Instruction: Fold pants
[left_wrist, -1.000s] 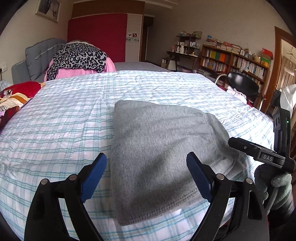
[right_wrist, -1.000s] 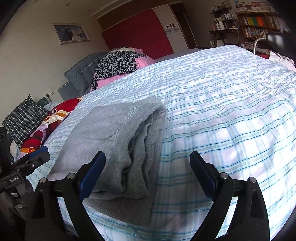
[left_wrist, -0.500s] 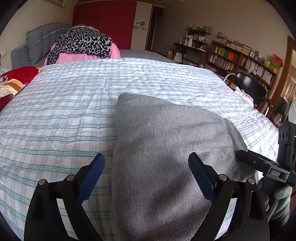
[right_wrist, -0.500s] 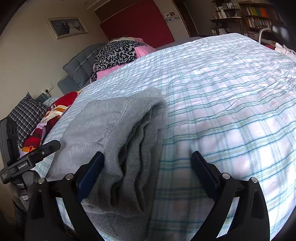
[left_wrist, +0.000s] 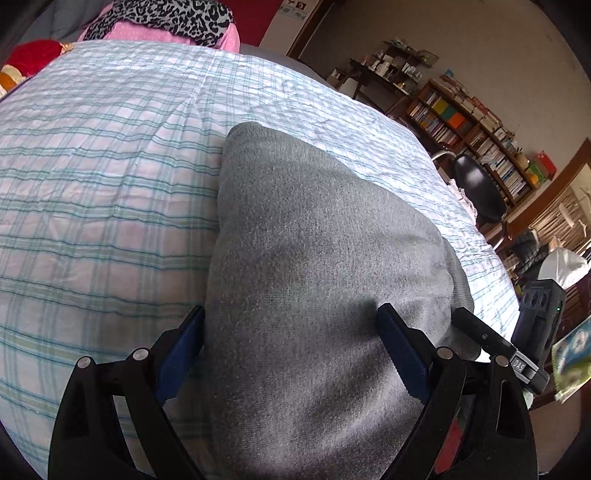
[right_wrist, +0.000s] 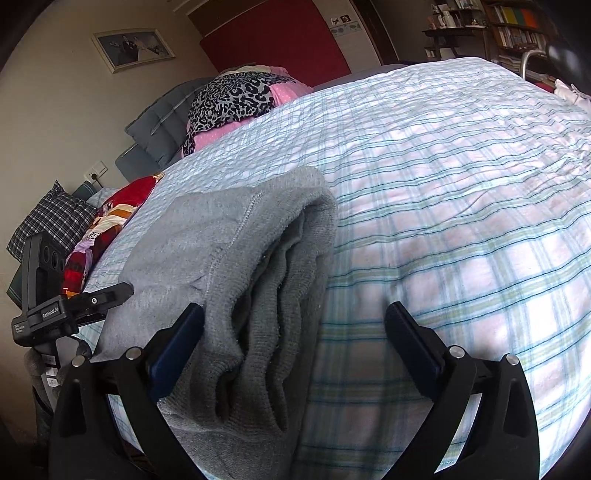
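Grey pants (left_wrist: 325, 280) lie folded into a thick bundle near the edge of the bed (left_wrist: 92, 192), on its plaid sheet. Left gripper (left_wrist: 291, 350): fingers spread wide, released, straddling the smooth top panel of the bundle, with nothing clamped. Right gripper (right_wrist: 295, 347): fingers likewise released, at full spread, the left finger (right_wrist: 177, 347) against the stacked layer edges and the right finger over bare sheet. The fold appears nearly finished. To complete it well, both grippers should probably press the top panel flat, square the loose layer edges, and lift away vertically to avoid dragging fabric.
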